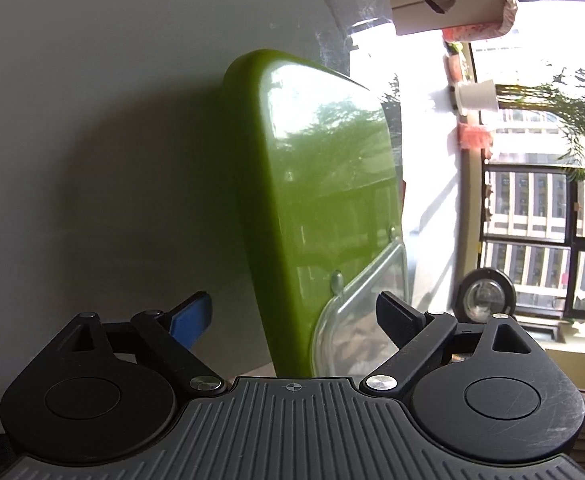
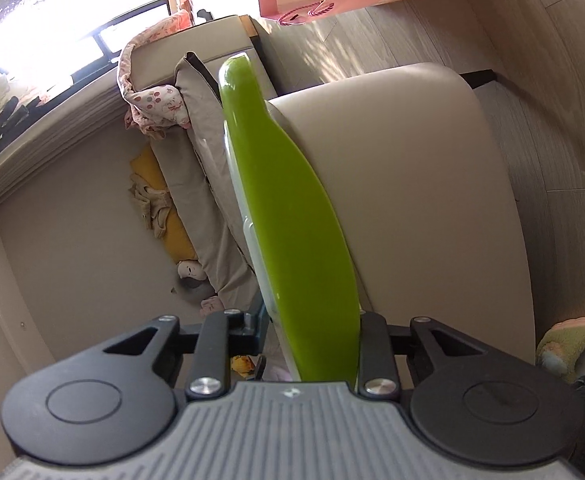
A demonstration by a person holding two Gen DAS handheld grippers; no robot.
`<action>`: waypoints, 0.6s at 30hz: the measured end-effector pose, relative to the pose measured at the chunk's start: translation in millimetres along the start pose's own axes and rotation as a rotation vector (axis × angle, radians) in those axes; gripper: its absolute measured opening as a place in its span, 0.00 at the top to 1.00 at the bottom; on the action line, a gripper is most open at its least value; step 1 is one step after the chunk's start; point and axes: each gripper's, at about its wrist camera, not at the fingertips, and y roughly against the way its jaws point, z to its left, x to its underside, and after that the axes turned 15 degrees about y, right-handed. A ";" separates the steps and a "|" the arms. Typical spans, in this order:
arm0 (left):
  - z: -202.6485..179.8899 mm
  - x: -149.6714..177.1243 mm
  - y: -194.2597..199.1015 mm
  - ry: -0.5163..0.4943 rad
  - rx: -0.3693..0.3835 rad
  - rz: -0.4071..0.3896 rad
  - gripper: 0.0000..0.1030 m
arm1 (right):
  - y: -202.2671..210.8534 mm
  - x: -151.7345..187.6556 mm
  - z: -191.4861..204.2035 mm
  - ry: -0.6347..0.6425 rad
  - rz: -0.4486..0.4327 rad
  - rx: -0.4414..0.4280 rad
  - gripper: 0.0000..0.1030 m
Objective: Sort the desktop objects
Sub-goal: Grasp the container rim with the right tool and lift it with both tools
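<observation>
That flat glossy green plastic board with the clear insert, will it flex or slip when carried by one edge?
The flat glossy green plastic board looks rigid, showing no sag while the right gripper clamps its edge. Its mirror-like sheen suggests it could slip.

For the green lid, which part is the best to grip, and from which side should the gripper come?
Grip the green lid by its thin edge, coming end-on so one pad lands on each flat face. It is a broad, thin, glossy slab: the faces give flat contact, the width is likely too large to span. The right gripper holds it this way; the left gripper is open around it.
</observation>
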 end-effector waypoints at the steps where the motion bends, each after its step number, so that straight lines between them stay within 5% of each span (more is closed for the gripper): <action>1: -4.9 -3.2 -6.6 -0.006 -0.014 -0.006 0.10 | 3.5 0.2 -5.8 -0.018 0.003 -0.013 0.74; 6: -19.6 -9.7 -28.5 -0.022 -0.018 -0.025 0.10 | 16.6 1.2 -31.8 -0.034 0.004 -0.034 0.75; 8: -22.9 -8.3 -32.5 -0.027 -0.021 -0.047 0.18 | 23.7 1.2 -34.7 0.000 -0.024 -0.028 0.75; 9: -23.9 -5.1 -31.4 -0.046 -0.035 -0.067 0.46 | 26.8 1.0 -34.1 0.025 -0.043 -0.020 0.74; 18: -73.8 48.0 13.5 -0.342 0.048 -0.231 0.60 | 40.5 -6.0 11.1 0.248 -0.168 -0.009 0.74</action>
